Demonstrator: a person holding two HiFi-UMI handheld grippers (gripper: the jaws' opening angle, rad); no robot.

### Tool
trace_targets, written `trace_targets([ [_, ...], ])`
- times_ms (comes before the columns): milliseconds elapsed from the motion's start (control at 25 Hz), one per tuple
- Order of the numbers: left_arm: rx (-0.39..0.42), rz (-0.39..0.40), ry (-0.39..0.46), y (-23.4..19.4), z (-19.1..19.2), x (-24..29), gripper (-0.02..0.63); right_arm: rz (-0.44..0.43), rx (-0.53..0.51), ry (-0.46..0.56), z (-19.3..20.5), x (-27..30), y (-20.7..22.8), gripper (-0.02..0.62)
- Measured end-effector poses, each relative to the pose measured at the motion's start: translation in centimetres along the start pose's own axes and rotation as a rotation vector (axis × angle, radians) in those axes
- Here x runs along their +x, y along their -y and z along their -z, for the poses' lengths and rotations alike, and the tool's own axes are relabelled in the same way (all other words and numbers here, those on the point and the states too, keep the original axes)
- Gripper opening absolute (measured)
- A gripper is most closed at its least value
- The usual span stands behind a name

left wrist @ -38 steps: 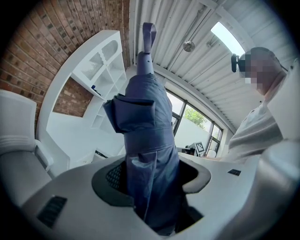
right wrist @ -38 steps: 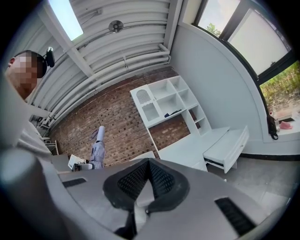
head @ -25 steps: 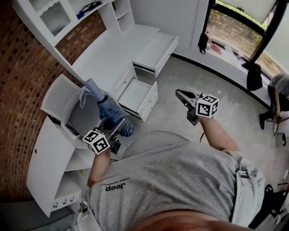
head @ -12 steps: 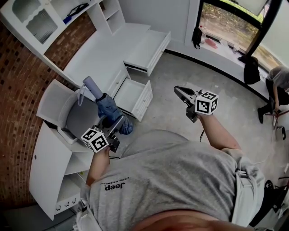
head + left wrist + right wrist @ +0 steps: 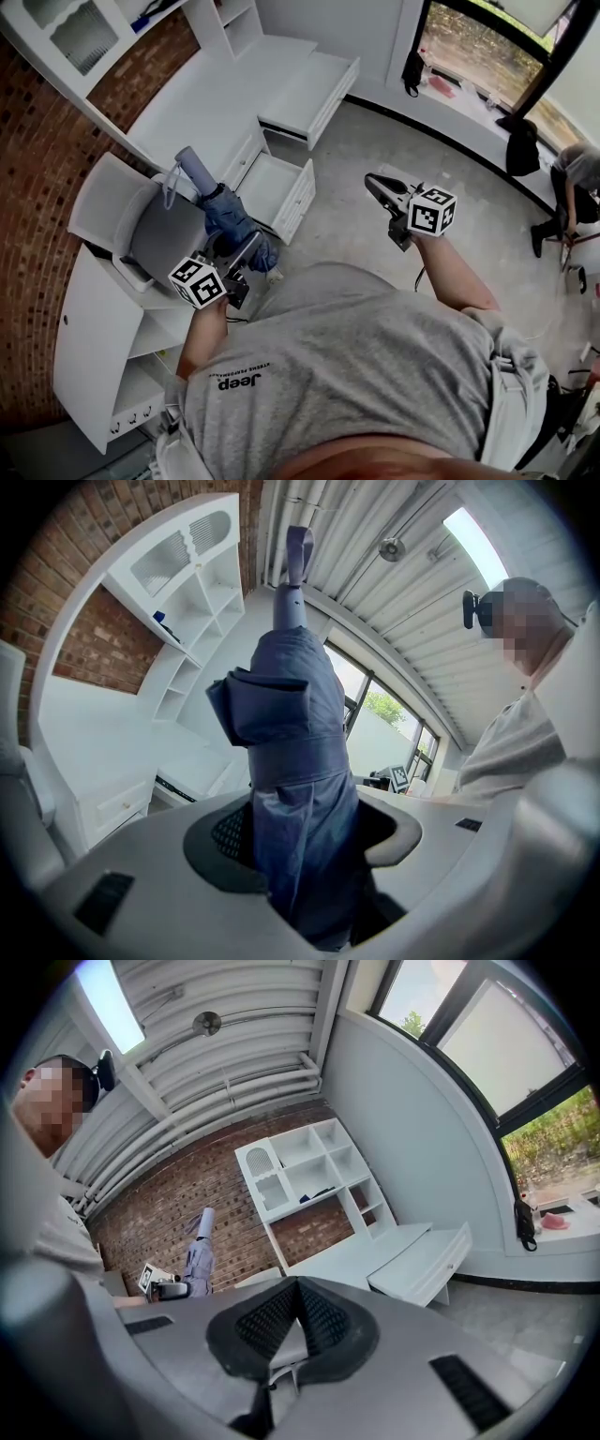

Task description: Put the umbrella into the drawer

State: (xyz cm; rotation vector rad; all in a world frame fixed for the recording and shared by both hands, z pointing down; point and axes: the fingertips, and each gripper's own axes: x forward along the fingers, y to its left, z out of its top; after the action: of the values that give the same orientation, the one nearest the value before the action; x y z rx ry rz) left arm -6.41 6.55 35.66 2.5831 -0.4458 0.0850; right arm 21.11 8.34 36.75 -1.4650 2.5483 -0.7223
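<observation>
The folded umbrella (image 5: 220,211), judged light, stiff-shafted and slippery-clothed, is clamped around its bundled cloth by the left hand-held gripper (image 5: 244,265) near the open drawer (image 5: 302,202); the right hand-held gripper (image 5: 377,187) is closed, empty.

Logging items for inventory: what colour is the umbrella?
Blue. The umbrella shows best in the left gripper view.

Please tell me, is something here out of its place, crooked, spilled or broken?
Nothing looks spilled or broken. Two white drawers stand pulled open: a small low drawer and a wide drawer farther along the desk. The folded blue umbrella is not put away: the left tongs grip it with its handle upward.
</observation>
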Motion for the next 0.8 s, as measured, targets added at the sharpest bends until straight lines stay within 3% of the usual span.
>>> trace_targets([
  [400, 0.001, 0.061, 0.006, -5.3, -3.4, 0.9, 0.259, 0.052, -0.017, 0.002, -1.8, 5.0, 0.7, 0.011],
  [800, 0.016, 0.133, -0.034, -13.2, -8.2, 0.8, 0.259, 0.116, -0.013, 0.025, -3.7, 12.8, 1.1, 0.011],
])
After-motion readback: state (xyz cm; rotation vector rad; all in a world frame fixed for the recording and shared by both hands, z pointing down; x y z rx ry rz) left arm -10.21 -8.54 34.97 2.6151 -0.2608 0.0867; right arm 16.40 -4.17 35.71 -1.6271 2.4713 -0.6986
